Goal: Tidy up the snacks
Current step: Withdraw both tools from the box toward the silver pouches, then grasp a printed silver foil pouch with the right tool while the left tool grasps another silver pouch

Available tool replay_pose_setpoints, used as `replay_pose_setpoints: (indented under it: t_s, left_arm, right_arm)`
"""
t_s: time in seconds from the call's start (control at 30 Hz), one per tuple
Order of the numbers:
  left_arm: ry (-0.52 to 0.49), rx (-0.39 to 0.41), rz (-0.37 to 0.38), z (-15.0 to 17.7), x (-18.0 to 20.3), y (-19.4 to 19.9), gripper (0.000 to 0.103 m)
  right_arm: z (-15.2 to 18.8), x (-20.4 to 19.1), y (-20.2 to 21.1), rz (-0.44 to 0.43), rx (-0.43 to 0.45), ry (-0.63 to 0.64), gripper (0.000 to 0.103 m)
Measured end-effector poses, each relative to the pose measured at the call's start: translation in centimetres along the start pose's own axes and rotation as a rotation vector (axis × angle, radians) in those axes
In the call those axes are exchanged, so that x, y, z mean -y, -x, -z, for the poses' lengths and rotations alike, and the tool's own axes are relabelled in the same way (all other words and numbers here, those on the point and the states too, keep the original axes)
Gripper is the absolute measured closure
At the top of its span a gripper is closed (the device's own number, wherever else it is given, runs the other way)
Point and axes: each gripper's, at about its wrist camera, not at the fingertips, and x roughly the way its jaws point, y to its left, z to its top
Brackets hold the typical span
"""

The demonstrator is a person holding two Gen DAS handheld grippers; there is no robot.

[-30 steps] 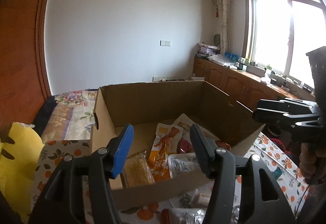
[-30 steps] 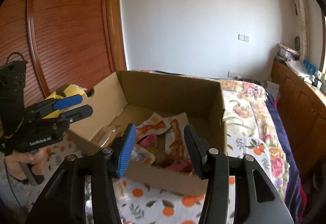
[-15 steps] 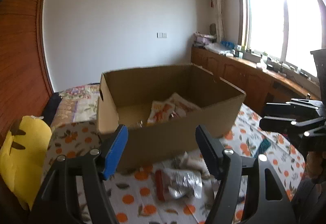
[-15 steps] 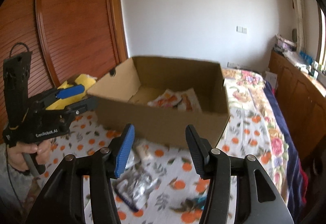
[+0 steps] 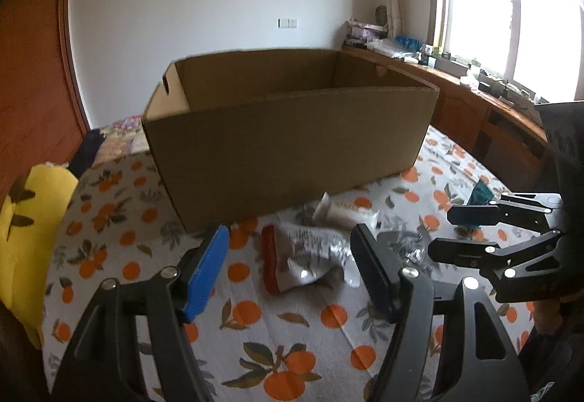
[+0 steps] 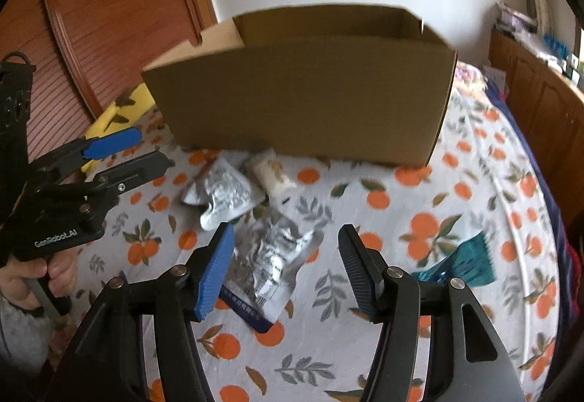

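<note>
Above snack packets [image 6: 270, 256], empty opening hand-held gripper [image 6: 284, 267]

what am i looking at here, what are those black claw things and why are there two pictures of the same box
The black claws are hand-held tongs, one in each of a person's hands, and each carries a wide-angle camera looking along its two fingers. So one picture is from the left tongs, the other from the right tongs; each also catches the other pair off to the side. Both face a cardboard box on a cloth printed with oranges. In front of the box lie loose snacks: a silver packet with a red edge, a silver packet with a blue edge, a small white packet and a teal packet. Neither pair holds anything; the right tongs' jaws are opening.
</note>
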Motion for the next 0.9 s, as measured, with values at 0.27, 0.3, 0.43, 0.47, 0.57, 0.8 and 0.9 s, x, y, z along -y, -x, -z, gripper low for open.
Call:
replay_pose_setpoints:
  t_s: [0.27,0.3,0.43,0.47,0.57,0.8,0.9]
  left_arm:
    - [0.019,-0.04,-0.011,1.4,-0.7,-1.2,0.033]
    - [0.022,-0.042,-0.009,1.4,-0.8,-1.3,0.033]
    - [0.027,-0.055,-0.006,1.7,-1.1,-1.7,0.033]
    - [0.029,-0.061,-0.004,1.7,-1.1,-1.8,0.033]
    - [0.032,-0.064,0.004,1.7,-1.2,-2.0,0.033]
    - [0.018,-0.067,-0.001,1.6,-0.7,-2.0,0.033]
    - [0.025,-0.07,-0.002,1.5,-0.8,-2.2,0.033]
  right_arm:
    - [1.2,-0.5,-2.8,-0.005,-0.056,-0.015,0.04]
    - [1.2,-0.5,-3.0,-0.005,-0.061,-0.015,0.04]
    - [1.0,-0.8,-3.6,0.002,-0.069,-0.004,0.039]
    - [0.9,-1.0,-3.8,0.007,-0.07,0.002,0.039]
    - [0.7,-1.2,-4.1,0.019,-0.071,0.019,0.039]
    - [0.4,-1.7,-5.0,0.019,-0.068,0.028,0.038]
    - [0.4,-2.0,-5.3,0.024,-0.066,0.037,0.037]
